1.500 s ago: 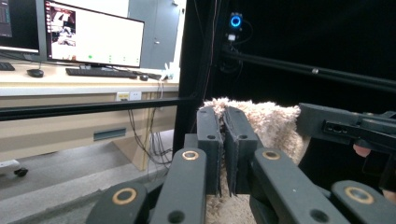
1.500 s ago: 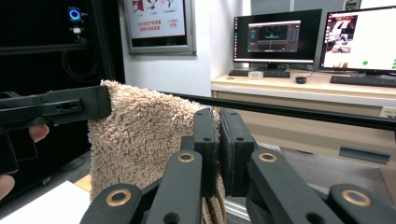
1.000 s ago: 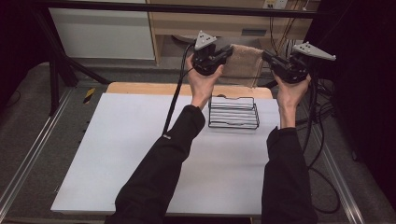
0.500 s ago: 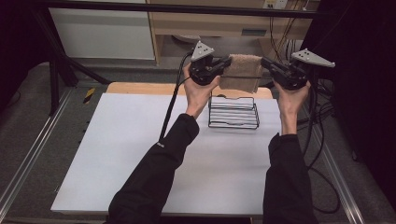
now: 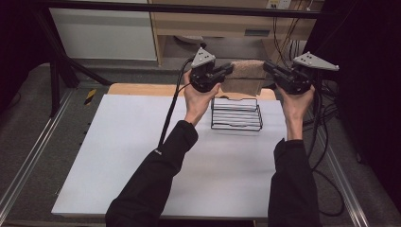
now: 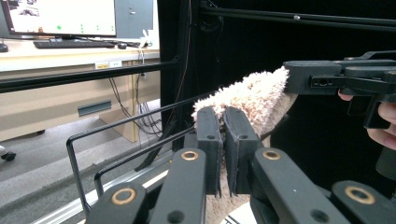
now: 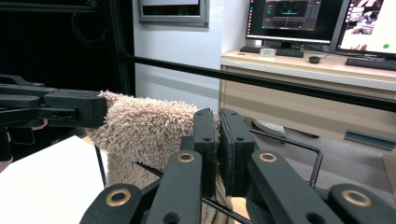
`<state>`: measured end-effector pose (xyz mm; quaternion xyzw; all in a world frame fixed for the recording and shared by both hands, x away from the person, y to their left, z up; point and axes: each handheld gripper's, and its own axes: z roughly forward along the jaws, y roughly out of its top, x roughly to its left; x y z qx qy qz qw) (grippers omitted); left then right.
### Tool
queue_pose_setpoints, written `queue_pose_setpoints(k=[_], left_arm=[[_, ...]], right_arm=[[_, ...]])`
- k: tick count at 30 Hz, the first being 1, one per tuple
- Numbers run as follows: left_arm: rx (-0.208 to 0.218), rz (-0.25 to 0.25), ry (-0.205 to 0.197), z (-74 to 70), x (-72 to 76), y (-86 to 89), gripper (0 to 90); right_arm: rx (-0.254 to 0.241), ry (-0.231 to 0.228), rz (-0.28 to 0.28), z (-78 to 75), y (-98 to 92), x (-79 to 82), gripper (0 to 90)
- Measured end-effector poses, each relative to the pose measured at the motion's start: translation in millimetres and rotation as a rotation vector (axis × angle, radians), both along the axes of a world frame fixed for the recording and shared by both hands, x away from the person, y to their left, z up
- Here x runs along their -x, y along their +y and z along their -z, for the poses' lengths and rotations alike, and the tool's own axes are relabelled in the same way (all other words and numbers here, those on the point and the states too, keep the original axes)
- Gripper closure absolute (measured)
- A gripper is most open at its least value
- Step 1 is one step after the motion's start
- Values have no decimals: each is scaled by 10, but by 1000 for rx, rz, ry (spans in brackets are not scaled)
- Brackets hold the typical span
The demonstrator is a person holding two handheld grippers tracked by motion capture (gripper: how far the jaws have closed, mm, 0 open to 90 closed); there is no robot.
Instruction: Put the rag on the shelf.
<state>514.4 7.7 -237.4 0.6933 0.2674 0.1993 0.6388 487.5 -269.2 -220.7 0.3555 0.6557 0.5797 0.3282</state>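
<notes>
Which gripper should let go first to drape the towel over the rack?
Probably neither: the left gripper and right gripper each pinch a top corner of the towel, level above the wire rack. If one must, right; it reaches further past the rack's edge.

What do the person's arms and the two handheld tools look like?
Both arms wear long black sleeves, hands bare. The left tool and right tool are black, each topped by a grey three-cornered plate and trailing a black cable. Up close, the jaws carry flat black pads and brass-ringed pivots.
</notes>
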Motion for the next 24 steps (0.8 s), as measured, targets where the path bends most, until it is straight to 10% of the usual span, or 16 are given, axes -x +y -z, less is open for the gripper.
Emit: queue_pose_setpoints(k=[24], left_arm=[[-138, -6, 58, 64, 170, -12, 801]], right_arm=[[53, 43, -34, 245, -11, 238, 859]])
